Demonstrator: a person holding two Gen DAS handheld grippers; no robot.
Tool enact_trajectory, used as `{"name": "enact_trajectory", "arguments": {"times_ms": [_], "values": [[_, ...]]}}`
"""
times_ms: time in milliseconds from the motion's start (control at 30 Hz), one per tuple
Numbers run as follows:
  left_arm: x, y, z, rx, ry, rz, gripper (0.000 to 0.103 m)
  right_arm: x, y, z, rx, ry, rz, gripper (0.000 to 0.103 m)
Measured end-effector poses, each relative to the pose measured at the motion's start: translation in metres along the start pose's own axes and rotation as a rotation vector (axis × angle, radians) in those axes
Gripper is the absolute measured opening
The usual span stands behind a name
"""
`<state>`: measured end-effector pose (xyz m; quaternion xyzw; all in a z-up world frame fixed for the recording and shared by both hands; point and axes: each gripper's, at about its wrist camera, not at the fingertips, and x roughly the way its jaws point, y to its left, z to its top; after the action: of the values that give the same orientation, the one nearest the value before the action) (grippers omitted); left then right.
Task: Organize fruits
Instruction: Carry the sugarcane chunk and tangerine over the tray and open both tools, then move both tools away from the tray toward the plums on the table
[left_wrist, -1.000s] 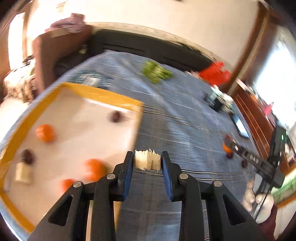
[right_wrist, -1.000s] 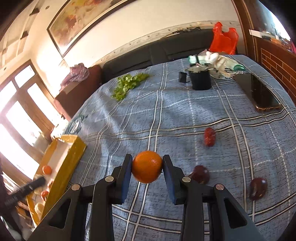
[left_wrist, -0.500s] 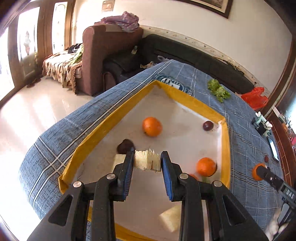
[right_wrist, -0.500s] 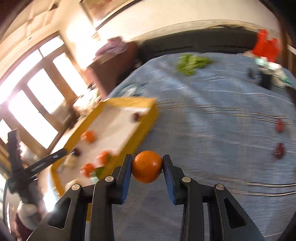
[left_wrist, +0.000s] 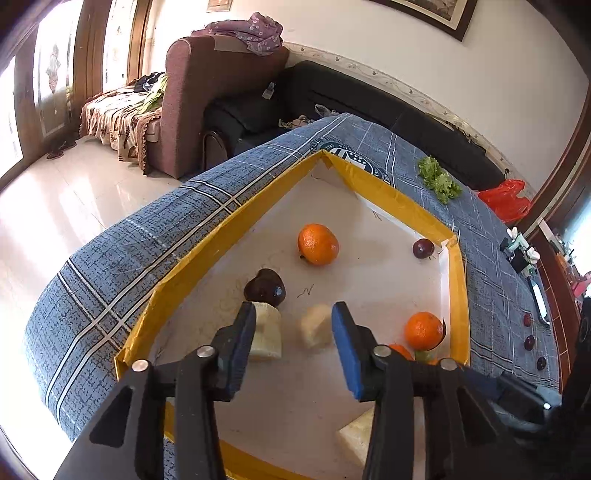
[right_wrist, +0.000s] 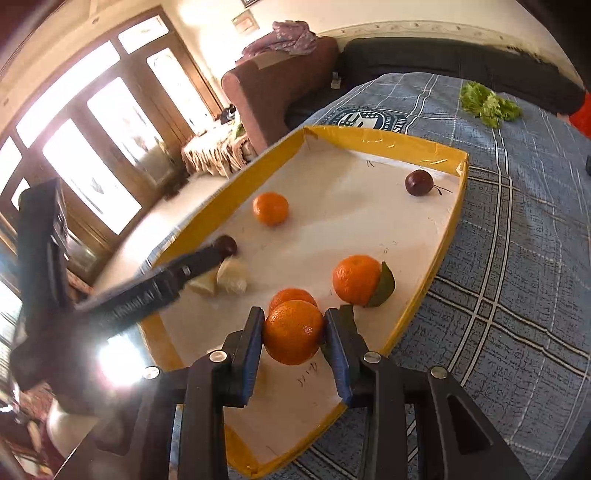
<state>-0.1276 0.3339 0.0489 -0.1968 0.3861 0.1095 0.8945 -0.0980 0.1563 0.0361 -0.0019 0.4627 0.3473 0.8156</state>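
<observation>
Right wrist view: right gripper (right_wrist: 293, 334) clamps an orange (right_wrist: 293, 331) at lower centre, above the tray (right_wrist: 424, 291), presumably for sorting. Left gripper (left_wrist: 293, 328), its jaws just opened, has released a pale chunk (left_wrist: 314, 329) there.

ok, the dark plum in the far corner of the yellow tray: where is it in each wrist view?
Left wrist view: the dark plum sits right of centre, in the tray's far right corner, beside the yellow rim.
Right wrist view: same plum, upper centre-right, in the far corner just inside the rim.
Shared landmark: the green lettuce on the blue cloth beyond the tray.
</observation>
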Motion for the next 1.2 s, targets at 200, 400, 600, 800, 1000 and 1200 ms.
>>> {"name": "enact_trajectory", "arguments": {"times_ms": [200, 400, 600, 800, 1000, 1200], "values": [[-0.007, -0.003, 0.001, -0.007, -0.013, -0.020, 0.056, 0.007, 0.007, -0.008, -0.051, 0.003, -0.036, 0.039], [-0.022, -0.007, 0.004, -0.002, -0.045, -0.019, 0.061, -0.007, 0.003, -0.012, -0.014, -0.040, -0.019, 0.049], [-0.035, -0.030, -0.002, 0.058, -0.081, 0.024, 0.062, -0.035, -0.013, -0.020, 0.095, -0.127, -0.018, 0.054], [-0.054, -0.069, -0.017, 0.191, -0.151, 0.105, 0.072, -0.060, -0.027, -0.032, 0.161, -0.183, -0.056, 0.056], [-0.074, -0.100, -0.030, 0.283, -0.183, 0.099, 0.076, -0.084, -0.042, -0.045, 0.220, -0.221, -0.075, 0.056], [-0.083, -0.121, -0.040, 0.318, -0.179, 0.079, 0.077, -0.102, -0.054, -0.059, 0.257, -0.242, -0.090, 0.056]]}}
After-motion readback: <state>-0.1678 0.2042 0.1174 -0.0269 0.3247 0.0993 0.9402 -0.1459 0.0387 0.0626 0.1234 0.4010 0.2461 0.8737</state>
